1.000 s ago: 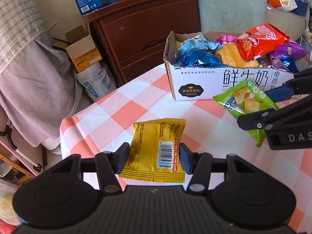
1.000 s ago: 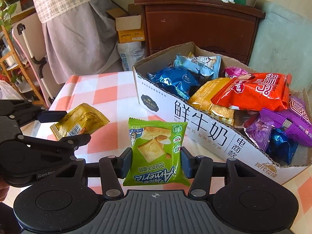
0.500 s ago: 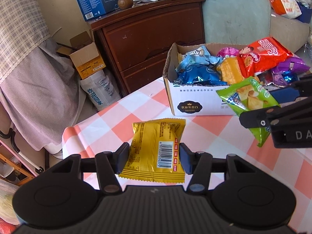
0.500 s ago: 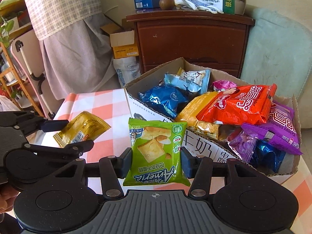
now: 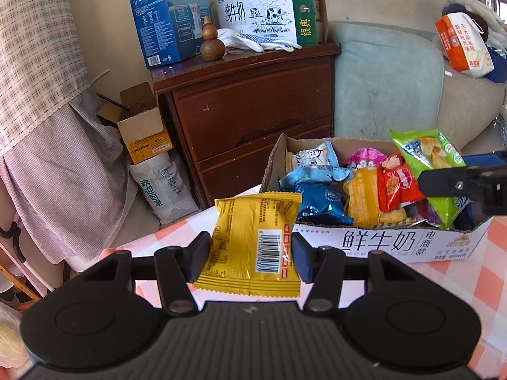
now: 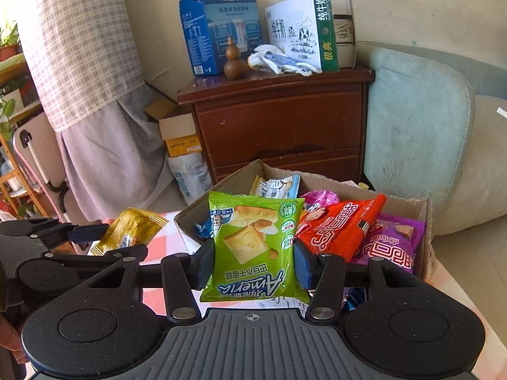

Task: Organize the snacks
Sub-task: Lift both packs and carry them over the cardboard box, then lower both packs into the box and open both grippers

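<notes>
Right wrist view: my right claw (image 6: 253, 262) pinches the green packet (image 6: 253, 247), left claw (image 5: 250, 250) the yellow packet (image 5: 253, 240); either may snag the box (image 6: 424, 218) rim at frame centre.

Yellow packet (image 5: 252, 240), green packet (image 6: 253, 247), aloft

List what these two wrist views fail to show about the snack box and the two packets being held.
- Box bottom: both views, buried under piled snacks.
- Yellow packet front: left wrist view shows only its barcode side; right view sees it edge-on.
- Green packet back: unseen; the right gripper hides its lower part in the left view.
- Table near edge: both views, blocked by the left gripper and the right one.
</notes>
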